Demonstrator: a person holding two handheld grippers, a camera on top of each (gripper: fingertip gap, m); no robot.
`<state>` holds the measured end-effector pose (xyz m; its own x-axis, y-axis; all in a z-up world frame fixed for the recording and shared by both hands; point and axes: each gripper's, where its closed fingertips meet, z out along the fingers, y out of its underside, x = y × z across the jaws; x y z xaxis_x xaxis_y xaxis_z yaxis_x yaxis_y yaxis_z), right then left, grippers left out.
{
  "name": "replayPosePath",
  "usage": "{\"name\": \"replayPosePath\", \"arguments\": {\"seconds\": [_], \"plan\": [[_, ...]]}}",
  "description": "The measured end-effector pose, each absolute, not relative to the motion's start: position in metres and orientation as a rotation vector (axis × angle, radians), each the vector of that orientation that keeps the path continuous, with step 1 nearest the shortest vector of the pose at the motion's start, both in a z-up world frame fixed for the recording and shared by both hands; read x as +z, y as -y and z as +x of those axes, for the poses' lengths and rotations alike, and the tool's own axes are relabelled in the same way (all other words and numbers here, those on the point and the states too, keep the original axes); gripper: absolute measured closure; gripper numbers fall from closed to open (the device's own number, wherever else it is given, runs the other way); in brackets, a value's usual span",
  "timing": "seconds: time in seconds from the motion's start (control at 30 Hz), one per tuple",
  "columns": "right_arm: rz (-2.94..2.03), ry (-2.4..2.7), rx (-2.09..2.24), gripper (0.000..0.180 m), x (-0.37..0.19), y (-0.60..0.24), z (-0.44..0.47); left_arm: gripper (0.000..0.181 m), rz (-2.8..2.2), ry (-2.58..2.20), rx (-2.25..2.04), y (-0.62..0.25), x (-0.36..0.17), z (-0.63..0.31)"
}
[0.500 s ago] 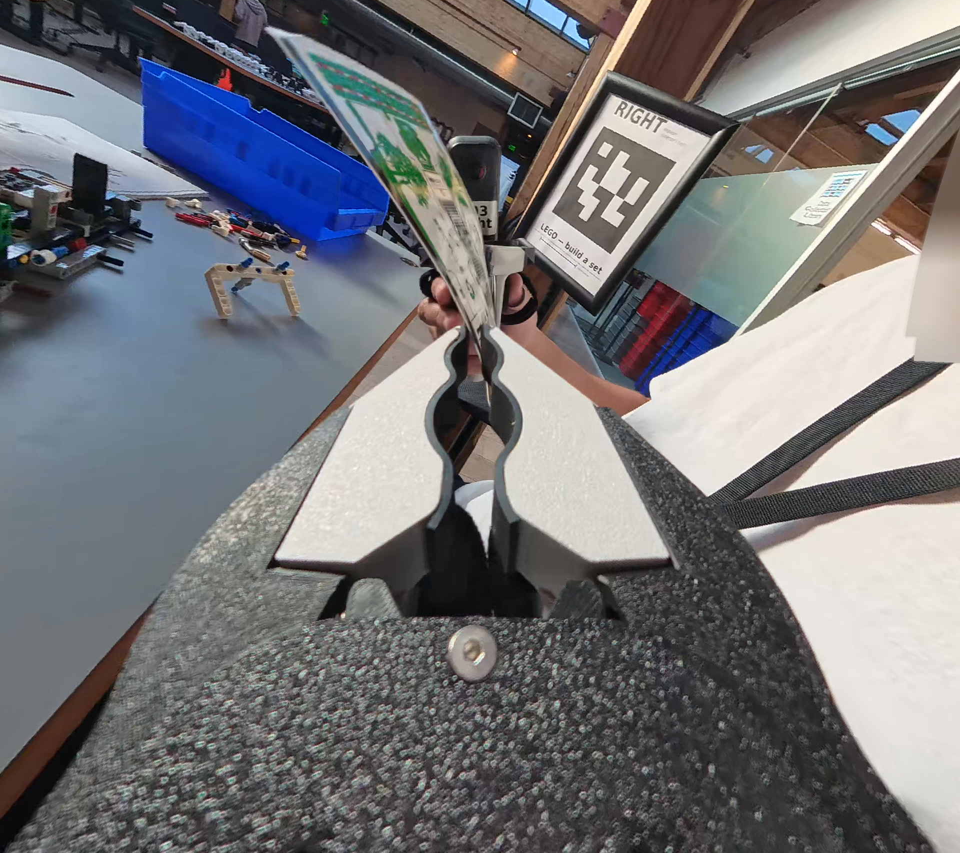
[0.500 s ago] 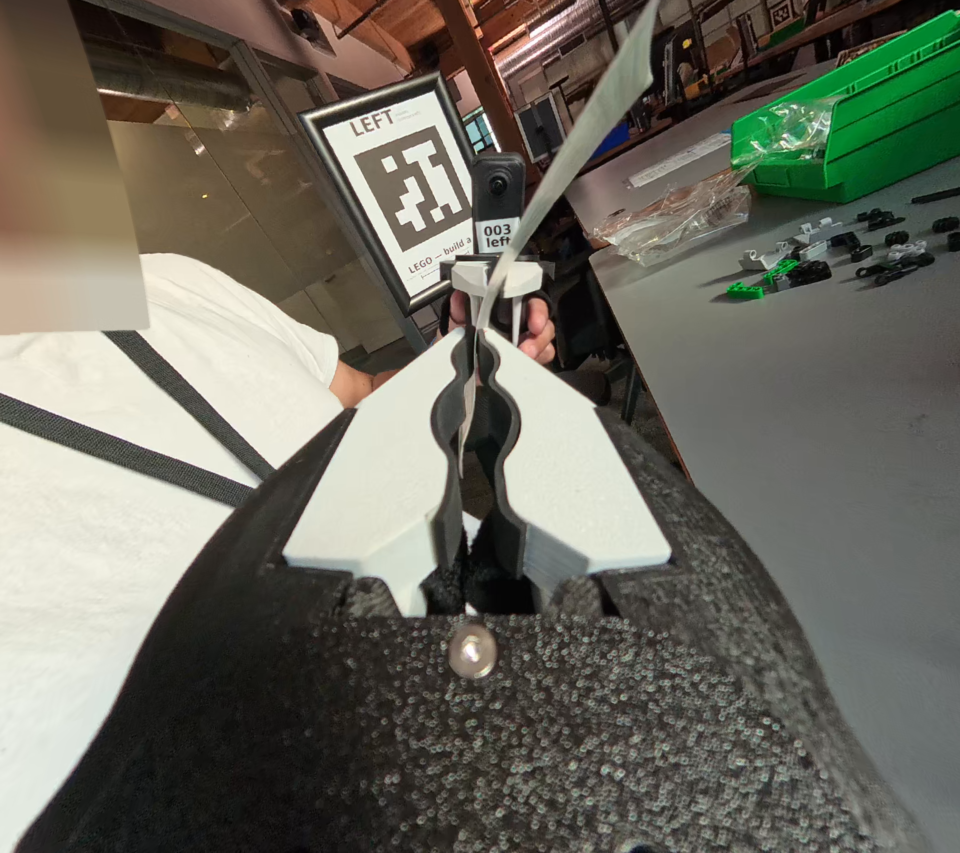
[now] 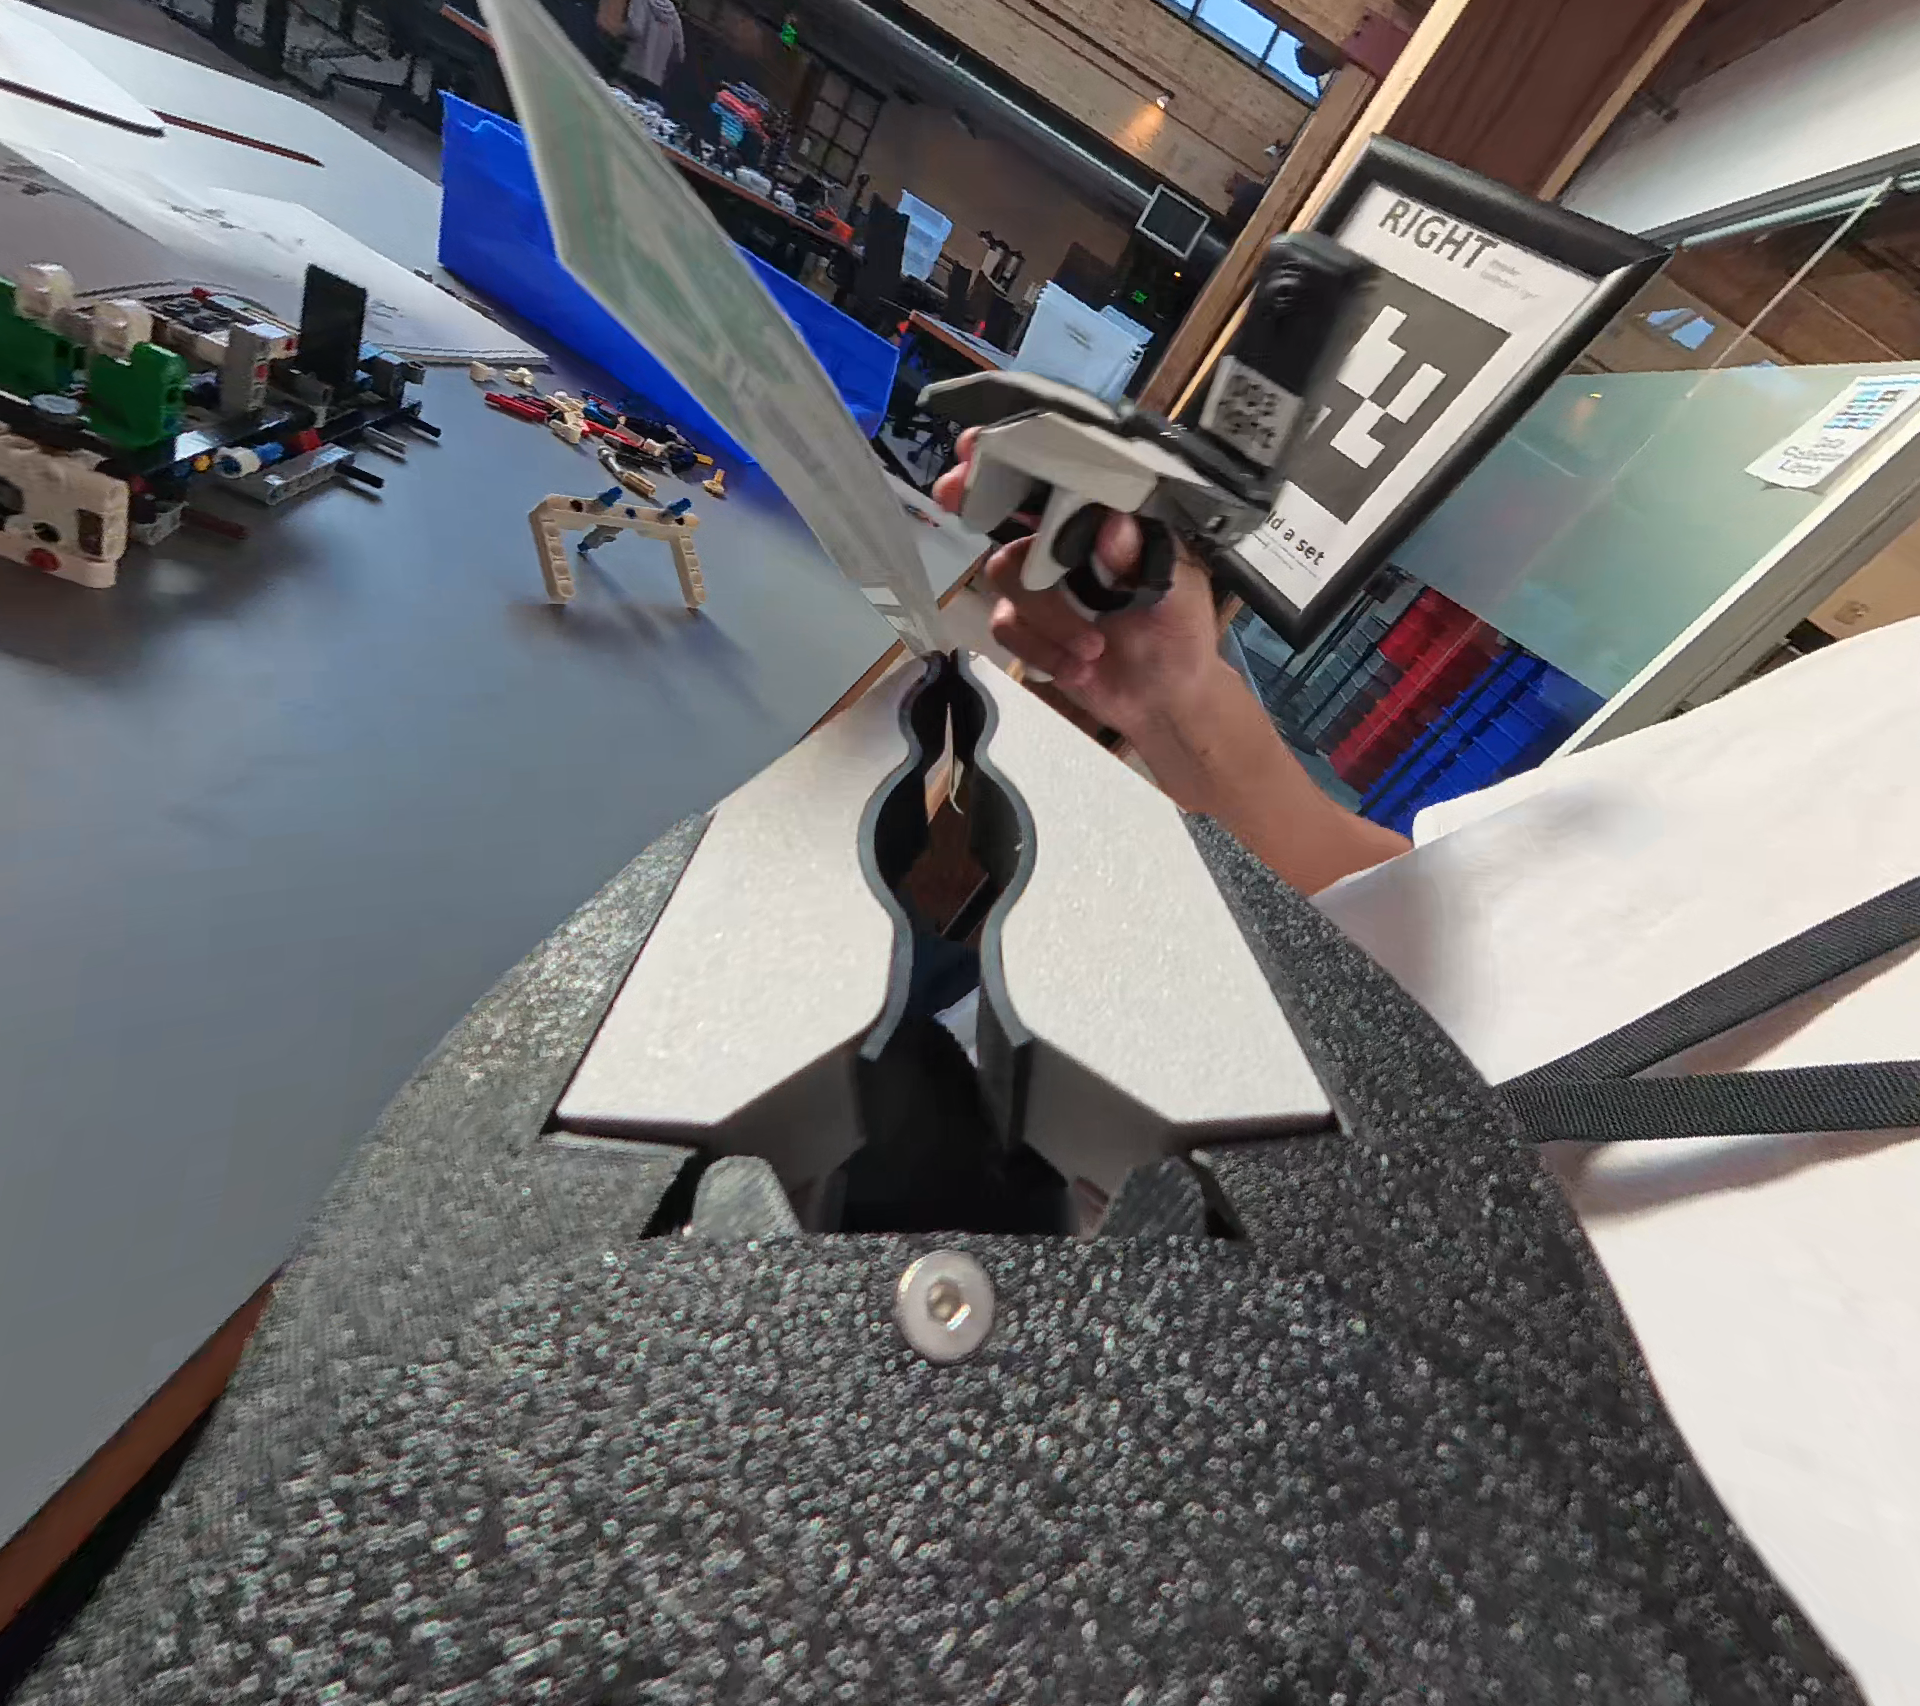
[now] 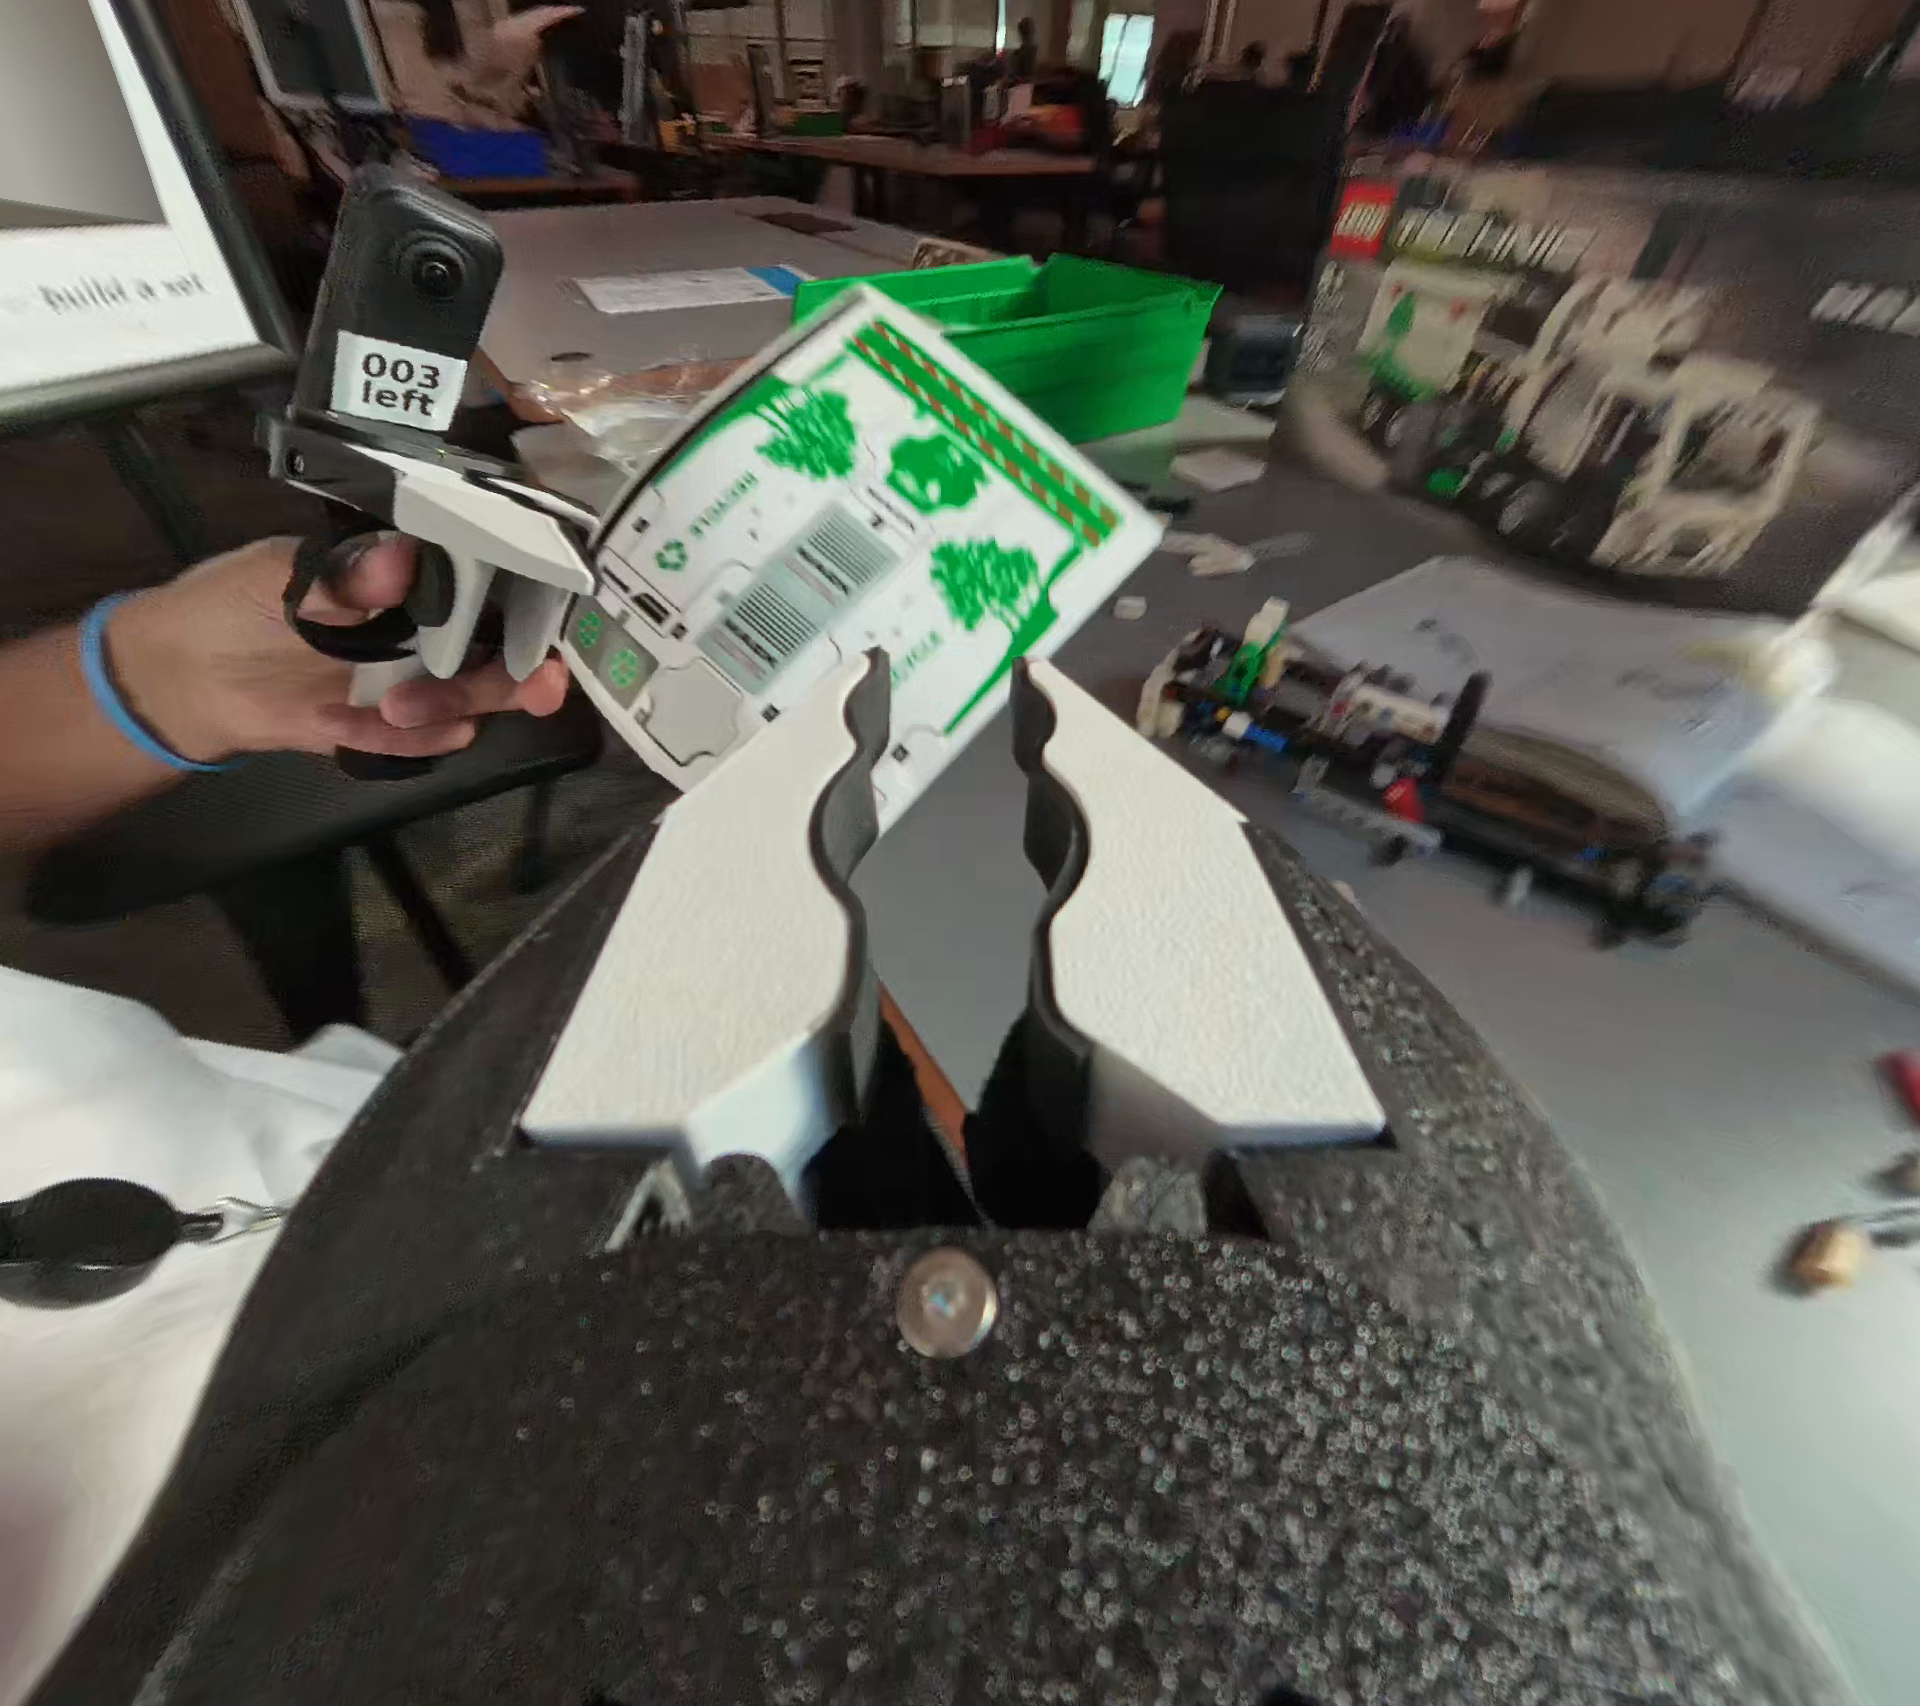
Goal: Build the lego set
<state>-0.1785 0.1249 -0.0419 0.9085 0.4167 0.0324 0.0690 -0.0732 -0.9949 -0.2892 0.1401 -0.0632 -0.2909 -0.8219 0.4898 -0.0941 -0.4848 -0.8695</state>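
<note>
Left wrist view: the left gripper (image 3: pixel 940 669) jaws are closed on a corner of the sticker sheet (image 3: pixel 686 285). Left of the jaws, a partly built model (image 3: pixel 114 420) and loose parts (image 3: pixel 613 435) lie on the grey table (image 3: pixel 312 825).

Right wrist view: the right gripper (image 4: pixel 945 685) jaws stand open and empty, the sheet just beyond them. Assembly appears unfinished. A workshop hall lies behind.

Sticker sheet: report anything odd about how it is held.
The sticker sheet is pinched by one edge only, in the left hand-held gripper, and sticks out tilted in mid-air. The right hand-held gripper is open and off it.
</note>
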Motion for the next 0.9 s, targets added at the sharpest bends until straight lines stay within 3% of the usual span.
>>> {"name": "replayPosePath", "arguments": {"seconds": [0.1,0.17,0.23,0.57,0.73,0.9], "plan": [[-1.592,0.597,0.263,0.154,-0.027,-0.107,-0.235,0.181,-1.446,-1.156,-1.866,-0.138,-0.066,-0.287],[-1.635,0.712,0.325,0.143,-0.046,-0.108,-0.267,0.181,-1.422,-1.181,-1.91,-0.129,-0.064,-0.285],[-1.669,0.79,0.322,0.148,-0.066,-0.113,-0.279,0.181,-1.394,-1.232,-1.914,-0.118,-0.062,-0.283],[-1.668,0.729,0.599,0.171,-0.082,-0.11,-0.284,0.181,-1.298,-1.342,-1.944,-0.098,-0.061,-0.282],[-1.66,0.696,0.698,0.173,-0.082,-0.105,-0.285,0.181,-1.277,-1.359,-1.916,-0.097,-0.064,-0.282],[-1.666,0.697,0.733,0.162,-0.082,-0.103,-0.287,0.181,-1.266,-1.365,-1.824,-0.101,-0.066,-0.282]]}}
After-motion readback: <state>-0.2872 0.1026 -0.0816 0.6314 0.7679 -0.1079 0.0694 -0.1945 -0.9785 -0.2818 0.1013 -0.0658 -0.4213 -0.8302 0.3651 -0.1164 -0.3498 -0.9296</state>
